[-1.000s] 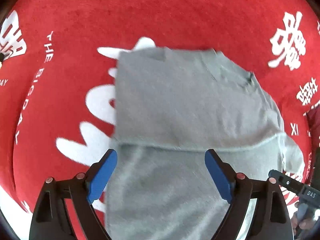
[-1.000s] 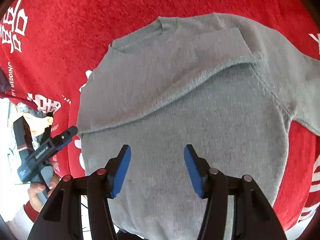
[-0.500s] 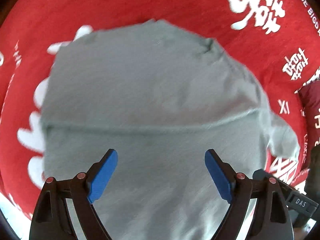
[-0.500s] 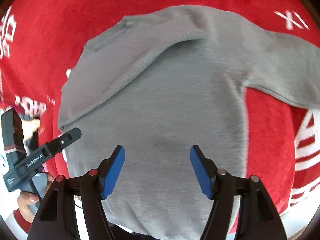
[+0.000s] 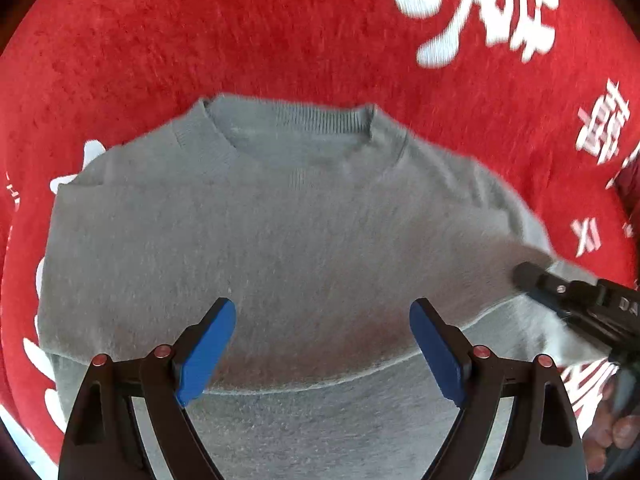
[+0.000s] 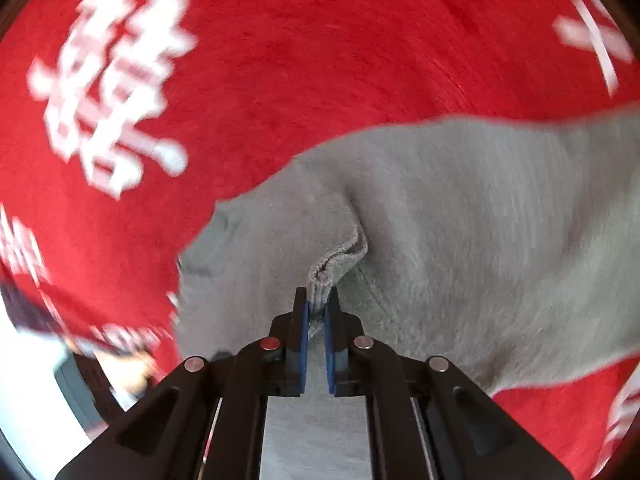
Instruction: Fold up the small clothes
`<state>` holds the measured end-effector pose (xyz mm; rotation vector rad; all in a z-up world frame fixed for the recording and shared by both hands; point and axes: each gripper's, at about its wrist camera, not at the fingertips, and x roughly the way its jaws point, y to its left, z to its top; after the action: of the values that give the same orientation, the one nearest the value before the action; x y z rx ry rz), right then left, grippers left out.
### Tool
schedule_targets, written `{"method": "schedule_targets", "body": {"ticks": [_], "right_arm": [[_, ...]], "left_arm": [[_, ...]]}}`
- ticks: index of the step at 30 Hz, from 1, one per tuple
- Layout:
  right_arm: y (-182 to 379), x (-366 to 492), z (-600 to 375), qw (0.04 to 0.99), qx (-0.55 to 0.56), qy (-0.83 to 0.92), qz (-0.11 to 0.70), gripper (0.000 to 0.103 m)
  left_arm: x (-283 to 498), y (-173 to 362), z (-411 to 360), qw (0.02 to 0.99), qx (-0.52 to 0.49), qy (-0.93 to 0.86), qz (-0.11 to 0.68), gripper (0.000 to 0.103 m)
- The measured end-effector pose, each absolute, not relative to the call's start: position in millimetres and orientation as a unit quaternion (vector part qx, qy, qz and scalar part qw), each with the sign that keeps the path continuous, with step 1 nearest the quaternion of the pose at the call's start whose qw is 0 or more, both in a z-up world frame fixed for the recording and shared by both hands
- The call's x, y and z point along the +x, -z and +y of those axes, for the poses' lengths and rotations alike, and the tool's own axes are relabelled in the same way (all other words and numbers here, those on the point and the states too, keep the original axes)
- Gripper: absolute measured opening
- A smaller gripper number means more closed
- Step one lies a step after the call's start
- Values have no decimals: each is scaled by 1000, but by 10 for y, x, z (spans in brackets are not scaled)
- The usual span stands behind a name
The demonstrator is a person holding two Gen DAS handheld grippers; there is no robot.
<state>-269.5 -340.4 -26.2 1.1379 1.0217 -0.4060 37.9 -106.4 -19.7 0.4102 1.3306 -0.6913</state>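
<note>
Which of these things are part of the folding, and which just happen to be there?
Part of the job:
- grey sweater
- right tongs, pinching its ribbed cuff
- left tongs, open above it

Just there:
- red blanket with white lettering

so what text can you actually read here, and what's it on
"XI" in white, on the red cloth.
"DA", cut off at the frame edge, on the right gripper.
Large white Chinese characters on the red cloth: too blurred to read.
Small white lettering at the cloth's left edge: too small to read.
Grey sweater: no text.
</note>
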Motion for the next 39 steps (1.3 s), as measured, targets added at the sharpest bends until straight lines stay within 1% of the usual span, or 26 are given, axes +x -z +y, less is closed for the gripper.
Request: {"method": "schedule_targets", "body": {"ticks": [3, 4, 6, 7, 8, 13, 17, 24, 27, 29, 32, 34, 39], "right_arm": [[362, -2689, -3376, 696, 465, 190, 514, 10], [370, -2717, -3388, 697, 471, 188, 507, 11], [330, -2838, -3431, 692, 483, 200, 497, 21], [315, -2884, -3439, 691, 484, 204, 497, 31], [300, -2956, -3433, 690, 489, 203, 494, 39], [239, -3388, -3385, 676, 526, 194, 478, 40], [255, -3740, -3372, 664, 545, 207, 469, 41], [277, -4558, -3600, 633, 597, 271, 411, 42], [229, -5044, -3760, 617, 620, 325, 360, 42], [214, -5253, -3836, 609, 632, 345, 333, 45], [260, -5544, -3944, 589, 660, 368, 285, 48], [306, -5665, -4033, 584, 683, 370, 237, 48], [378, -5548, -4230, 593, 698, 357, 183, 48]], "left_arm": [[311, 327, -1041, 707, 203, 302, 606, 90], [279, 318, -1040, 712, 208, 306, 596, 90], [235, 310, -1052, 712, 219, 308, 591, 90], [229, 306, -1050, 712, 220, 307, 592, 90], [231, 298, -1050, 710, 218, 305, 596, 90], [189, 208, -1081, 701, 200, 302, 615, 90], [-59, 127, -1232, 694, 209, 318, 611, 89], [-656, 71, -1670, 667, 237, 371, 601, 90], [-902, 60, -1899, 660, 247, 390, 592, 90], [-1029, 42, -2005, 659, 252, 398, 587, 90], [-1021, 103, -2153, 654, 257, 404, 586, 90], [-1036, 137, -2177, 653, 261, 405, 585, 90], [-1122, 155, -2257, 657, 261, 402, 582, 90]]}}
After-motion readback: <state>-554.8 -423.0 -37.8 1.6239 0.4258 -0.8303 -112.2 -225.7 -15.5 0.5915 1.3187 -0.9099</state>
